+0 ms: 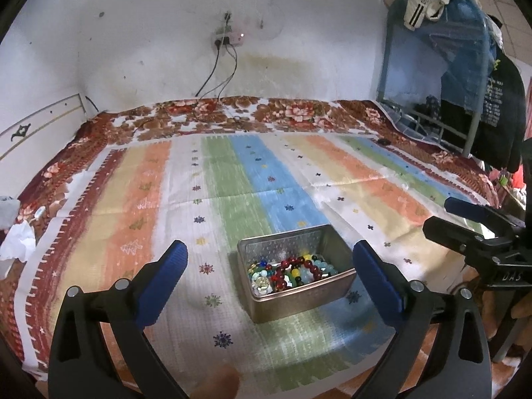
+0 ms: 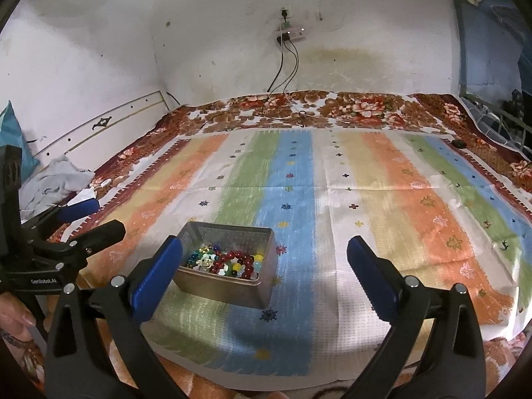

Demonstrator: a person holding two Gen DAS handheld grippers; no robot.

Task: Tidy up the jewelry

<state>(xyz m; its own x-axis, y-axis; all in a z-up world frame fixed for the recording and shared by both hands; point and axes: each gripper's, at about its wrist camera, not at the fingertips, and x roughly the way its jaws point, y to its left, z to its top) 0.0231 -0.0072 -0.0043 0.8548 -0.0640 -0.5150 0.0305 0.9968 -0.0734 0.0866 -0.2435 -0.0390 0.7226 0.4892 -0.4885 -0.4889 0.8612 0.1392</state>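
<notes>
Two grippers, left [image 1: 270,266] and right [image 2: 264,261], jaws released wide, empty, near bead-filled tin [image 1: 301,302].

Open metal tin [image 1: 301,302], beaded bracelets [image 1: 296,271] heaped inside, on striped cloth [image 1: 232,183]

The beads [image 1: 292,271] in the tin [image 1: 299,302] lie piled on one another, so single pieces cannot be told apart, and the tin's near wall hides the lowest ones. In the right wrist view the left tool [image 2: 83,219] is cut off by the left edge, and only a fingertip [image 2: 15,314] of the hand holding it shows. In the left wrist view the right tool [image 1: 465,216] runs off the right edge. A blurred fingertip [image 1: 219,382] sits at the bottom edge there. The small dark thing [image 2: 459,143] on the far right of the bed is too small to tell. Clothes [image 1: 492,99] at the right are cropped.
</notes>
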